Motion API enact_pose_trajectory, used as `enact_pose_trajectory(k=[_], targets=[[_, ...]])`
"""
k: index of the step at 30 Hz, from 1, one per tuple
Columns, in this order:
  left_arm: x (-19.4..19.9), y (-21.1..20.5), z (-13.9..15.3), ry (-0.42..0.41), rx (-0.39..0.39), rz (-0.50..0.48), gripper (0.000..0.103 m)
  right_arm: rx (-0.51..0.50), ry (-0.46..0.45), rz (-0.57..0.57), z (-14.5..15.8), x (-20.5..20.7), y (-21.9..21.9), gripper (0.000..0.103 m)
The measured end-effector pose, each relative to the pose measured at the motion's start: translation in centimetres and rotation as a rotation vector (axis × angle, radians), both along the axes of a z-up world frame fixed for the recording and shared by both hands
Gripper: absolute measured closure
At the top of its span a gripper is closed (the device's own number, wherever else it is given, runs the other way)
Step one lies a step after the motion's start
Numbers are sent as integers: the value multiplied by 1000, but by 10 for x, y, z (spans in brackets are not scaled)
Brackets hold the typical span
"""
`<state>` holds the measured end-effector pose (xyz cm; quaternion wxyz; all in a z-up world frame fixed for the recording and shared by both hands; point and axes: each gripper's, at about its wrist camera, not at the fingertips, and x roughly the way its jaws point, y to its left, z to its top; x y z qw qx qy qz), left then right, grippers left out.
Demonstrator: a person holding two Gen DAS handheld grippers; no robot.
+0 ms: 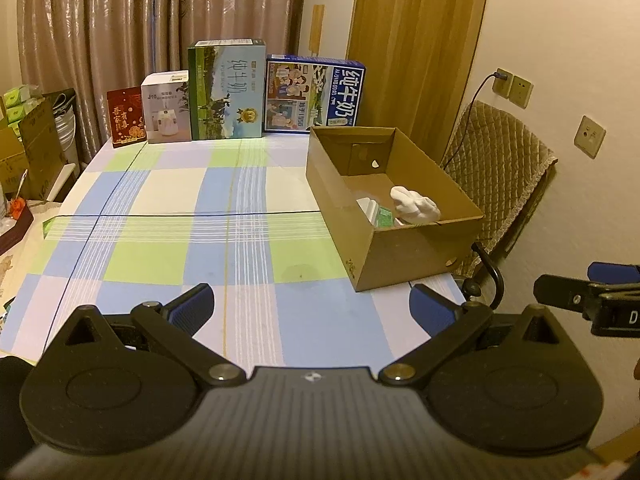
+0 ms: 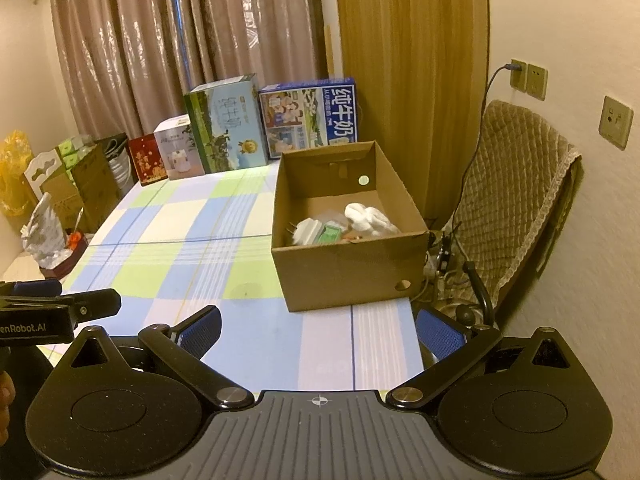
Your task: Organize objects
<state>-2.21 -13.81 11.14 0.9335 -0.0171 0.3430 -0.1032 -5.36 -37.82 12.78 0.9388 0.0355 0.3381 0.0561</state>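
Observation:
An open cardboard box (image 1: 416, 248) stands at the right edge of the table with the checked cloth (image 1: 192, 248). It holds a white rabbit figure (image 1: 414, 205), a white plug-like item (image 2: 306, 230) and a small green pack (image 2: 332, 234). The box also shows in the right wrist view (image 2: 348, 268). My left gripper (image 1: 312, 306) is open and empty above the near part of the table. My right gripper (image 2: 318, 330) is open and empty, just short of the box. Each gripper shows at the edge of the other's view.
A row of boxes stands along the far edge: a red card box (image 1: 126, 117), a white box (image 1: 167, 107), a green milk carton box (image 1: 227, 90) and a blue one (image 1: 314, 94). A padded chair (image 1: 500, 176) is to the right. Cartons are stacked at the left (image 2: 80, 184).

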Motion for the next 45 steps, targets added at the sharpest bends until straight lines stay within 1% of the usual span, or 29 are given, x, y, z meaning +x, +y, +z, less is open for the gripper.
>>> enact_pose_trajectory(k=[45], targets=[[-3,-5,-4,10,-15,-22,1,10,1,-8,-5,-2,-1,2]])
